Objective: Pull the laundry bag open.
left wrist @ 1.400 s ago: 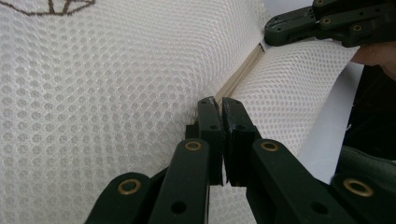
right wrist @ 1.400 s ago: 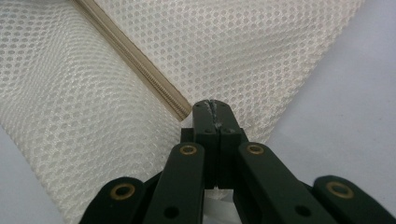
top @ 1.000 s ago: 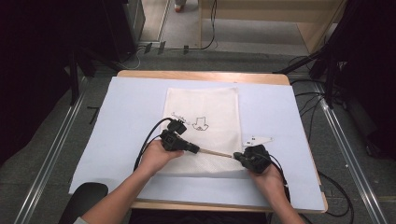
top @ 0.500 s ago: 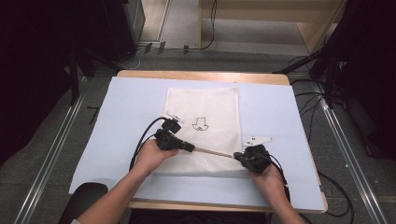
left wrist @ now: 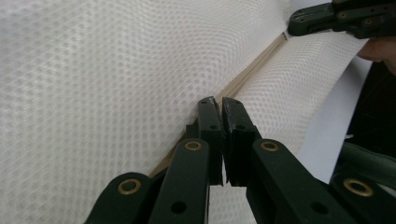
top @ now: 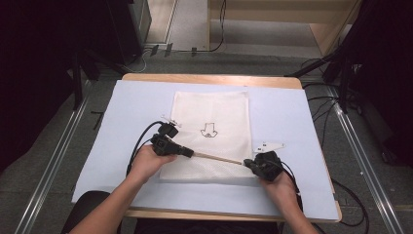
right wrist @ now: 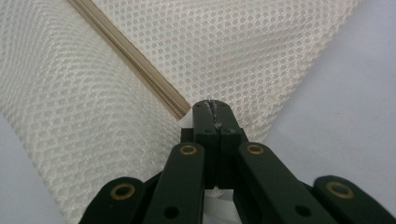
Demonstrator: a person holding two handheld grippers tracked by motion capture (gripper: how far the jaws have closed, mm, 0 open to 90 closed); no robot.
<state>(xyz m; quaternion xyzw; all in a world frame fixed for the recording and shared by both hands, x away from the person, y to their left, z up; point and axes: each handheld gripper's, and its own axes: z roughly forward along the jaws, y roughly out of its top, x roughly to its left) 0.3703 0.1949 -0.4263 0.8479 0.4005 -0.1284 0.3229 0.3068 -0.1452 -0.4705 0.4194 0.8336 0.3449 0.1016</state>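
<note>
A white mesh bag (top: 212, 109) with a small black print (top: 210, 131) lies flat on a light blue mat (top: 122, 117). A tan zipper (top: 219, 158) runs along its near edge. My left gripper (top: 191, 154) is at the zipper's left part, jaws closed on the zipper pull; in the left gripper view the left gripper (left wrist: 220, 103) sits on the zipper (left wrist: 254, 70). My right gripper (top: 247, 164) is shut on the bag's zipper end at the right; the right gripper (right wrist: 211, 105) pinches mesh where the zipper (right wrist: 126, 51) stops. The right gripper (left wrist: 299, 18) also shows far off.
The mat covers a wooden table (top: 209, 78) whose right front corner (top: 336, 214) is bare. Black cables (top: 141, 141) trail from both grippers. Metal floor rails (top: 63, 146) flank the table, and dark equipment stands at the back left and right.
My left gripper has slid a little to the left along the zipper, lengthening the tan stretch between the two grippers. The right gripper has stayed put.
</note>
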